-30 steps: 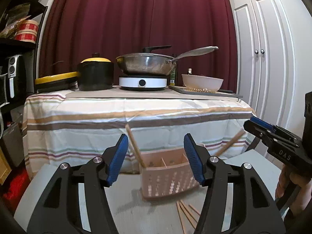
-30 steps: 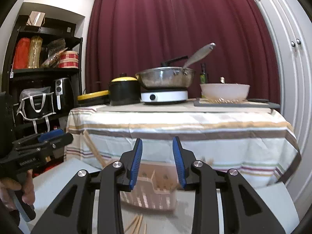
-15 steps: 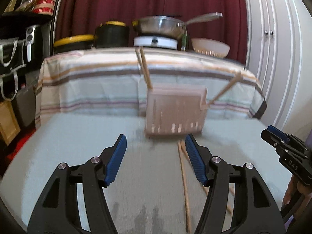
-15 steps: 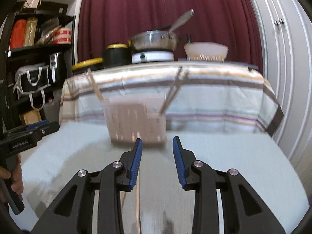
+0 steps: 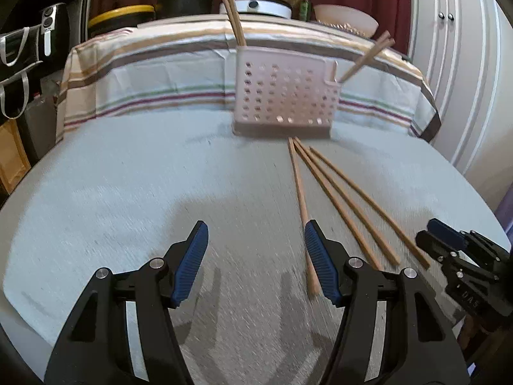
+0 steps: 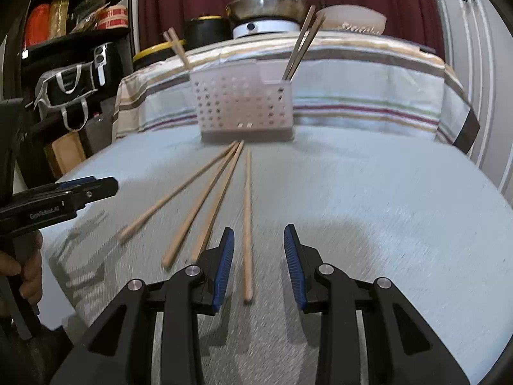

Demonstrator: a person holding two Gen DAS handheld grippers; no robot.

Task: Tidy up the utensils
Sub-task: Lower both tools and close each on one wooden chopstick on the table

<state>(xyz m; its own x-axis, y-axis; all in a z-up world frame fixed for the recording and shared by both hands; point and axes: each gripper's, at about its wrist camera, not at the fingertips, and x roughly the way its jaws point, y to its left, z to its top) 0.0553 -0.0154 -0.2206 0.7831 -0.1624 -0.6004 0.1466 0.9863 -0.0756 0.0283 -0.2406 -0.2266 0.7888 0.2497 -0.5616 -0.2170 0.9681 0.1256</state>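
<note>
A pink perforated utensil basket (image 5: 285, 96) stands at the far side of the grey table, also in the right wrist view (image 6: 243, 106). Chopsticks stand in both its ends (image 5: 234, 16) (image 6: 304, 38). Several loose wooden chopsticks (image 5: 340, 199) lie fanned out in front of it, also in the right wrist view (image 6: 247, 218). My left gripper (image 5: 256, 256) is open and empty, above the table left of the chopsticks. My right gripper (image 6: 259, 260) is open with one chopstick's near end lying between its fingers, untouched.
The grey cloth-covered table (image 5: 128, 192) ends in a curved near edge. Behind it stands a striped-cloth table (image 5: 154, 73) with pots, a pan and a bowl. Dark shelves (image 6: 70, 48) stand on the left, white cabinet doors (image 5: 465, 64) on the right.
Both cameras have tilted down from the far table toward the grey table. The basket and loose chopsticks now fill the view. Both grippers stayed open.
</note>
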